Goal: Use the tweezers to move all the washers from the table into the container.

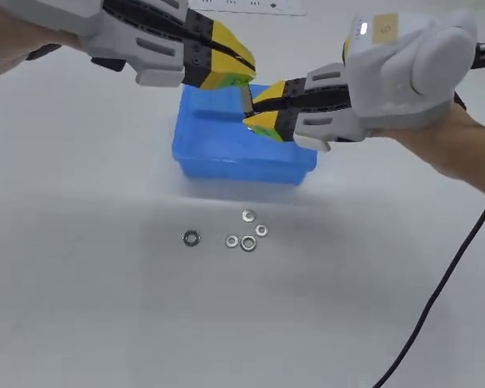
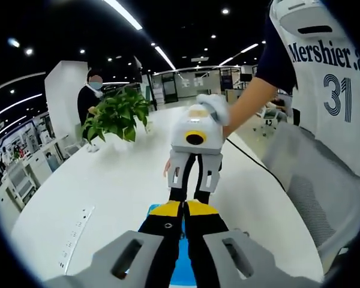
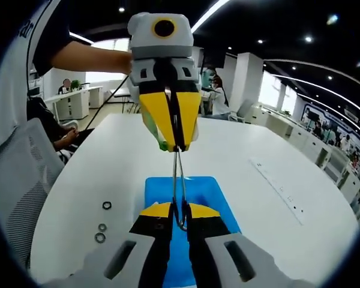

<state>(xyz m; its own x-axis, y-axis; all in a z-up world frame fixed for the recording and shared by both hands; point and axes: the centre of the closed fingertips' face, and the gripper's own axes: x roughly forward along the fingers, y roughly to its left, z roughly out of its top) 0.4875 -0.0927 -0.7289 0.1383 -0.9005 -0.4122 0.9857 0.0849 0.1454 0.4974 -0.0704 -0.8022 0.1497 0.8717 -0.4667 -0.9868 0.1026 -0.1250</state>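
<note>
Thin metal tweezers (image 3: 175,180) span the short gap between my two grippers, above the blue container (image 1: 226,149). My left gripper (image 1: 249,69) comes in from the upper left, its yellow jaws closed on one end of the tweezers (image 1: 246,95). From the right, my right gripper (image 1: 250,111) is shut on the other, rounded end. In the right gripper view my own jaws (image 3: 180,215) pinch that end, with the left gripper (image 3: 177,144) facing me. Several small metal washers (image 1: 248,242) lie on the white table in front of the container, one washer (image 1: 191,238) apart to the left.
The white table (image 1: 81,307) has open room around the washers. A black cable (image 1: 436,299) trails down at the right. A power strip (image 3: 282,189) lies beyond the container (image 3: 198,192). A potted plant (image 2: 117,114) and a person stand far off.
</note>
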